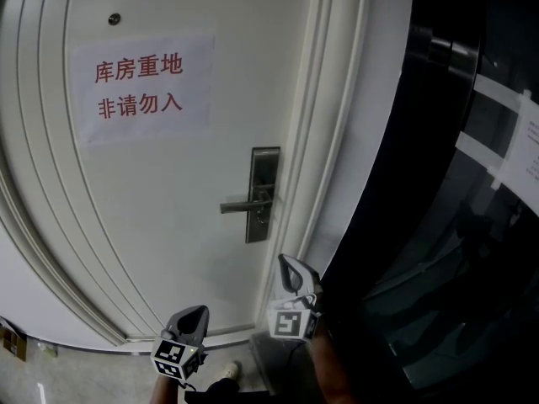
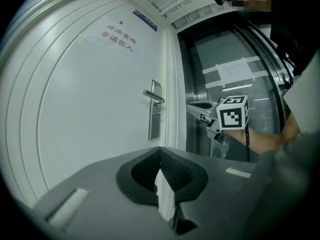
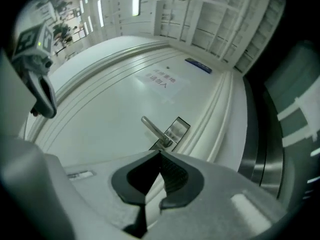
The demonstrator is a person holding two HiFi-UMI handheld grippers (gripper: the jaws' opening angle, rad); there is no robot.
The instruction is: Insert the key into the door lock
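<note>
A white door carries a metal lock plate (image 1: 264,194) with a lever handle (image 1: 244,204) pointing left. Both grippers hang below it, short of the door. My left gripper (image 1: 192,316) sits lower left, my right gripper (image 1: 290,269) just under the plate. In the left gripper view the left gripper's tips (image 2: 160,149) meet, with nothing seen between them; the lock plate (image 2: 155,116) is ahead and the right gripper (image 2: 197,105) is beside it. In the right gripper view the right gripper (image 3: 160,153) is shut and rolled, aimed at the handle (image 3: 152,129). No key shows in any view.
A paper sign with red characters (image 1: 139,87) hangs on the door's upper left, with a peephole (image 1: 114,18) above it. Right of the white door frame (image 1: 337,141) stands a dark glass panel (image 1: 455,183) with taped papers. A person's forearm (image 2: 265,139) holds the right gripper.
</note>
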